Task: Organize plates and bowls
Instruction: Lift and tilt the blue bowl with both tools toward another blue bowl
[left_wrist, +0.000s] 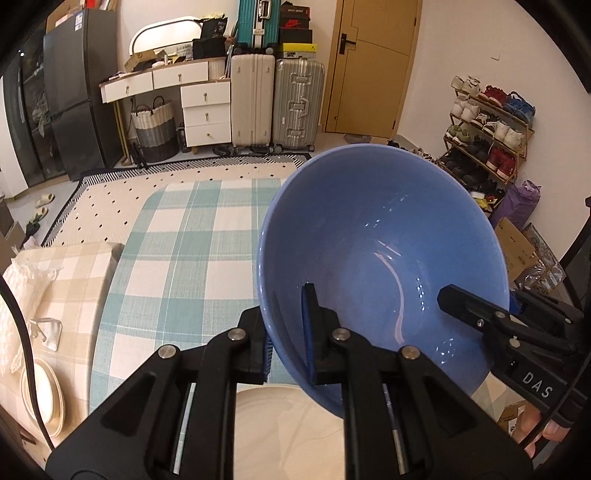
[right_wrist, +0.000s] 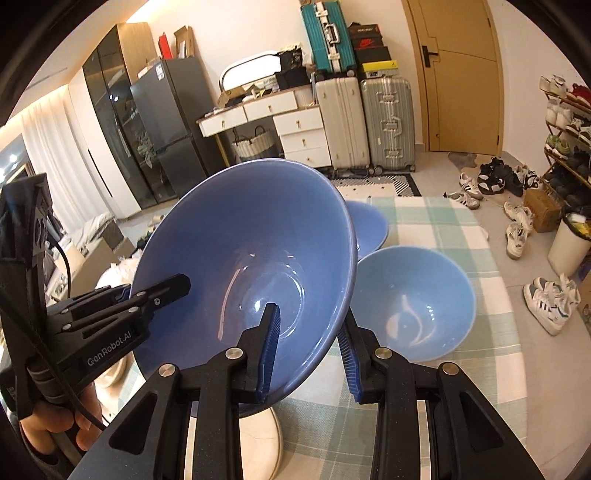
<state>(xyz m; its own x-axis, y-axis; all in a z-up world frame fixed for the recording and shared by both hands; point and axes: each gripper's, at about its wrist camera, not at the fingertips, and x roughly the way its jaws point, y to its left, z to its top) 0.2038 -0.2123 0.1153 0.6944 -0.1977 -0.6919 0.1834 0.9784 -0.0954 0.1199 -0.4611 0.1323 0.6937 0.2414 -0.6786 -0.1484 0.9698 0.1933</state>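
A large blue bowl (left_wrist: 384, 251) is held tilted in the air by both grippers. My left gripper (left_wrist: 286, 332) is shut on its near rim, one finger inside and one outside. My right gripper (right_wrist: 308, 350) is shut on the opposite rim of the same bowl (right_wrist: 251, 258); it also shows in the left wrist view (left_wrist: 476, 306). The left gripper shows in the right wrist view (right_wrist: 155, 293). A light blue bowl (right_wrist: 413, 302) and another blue bowl (right_wrist: 367, 229) behind it sit on the checked tablecloth (right_wrist: 443, 229). A cream plate (left_wrist: 288, 428) lies under the held bowl.
Stacked cream plates (left_wrist: 42, 395) sit at the left on a beige checked cloth. Beyond the table are suitcases (left_wrist: 277, 103), a white dresser (left_wrist: 199, 99), a shoe rack (left_wrist: 487, 133) and loose shoes (right_wrist: 517, 225) on the floor.
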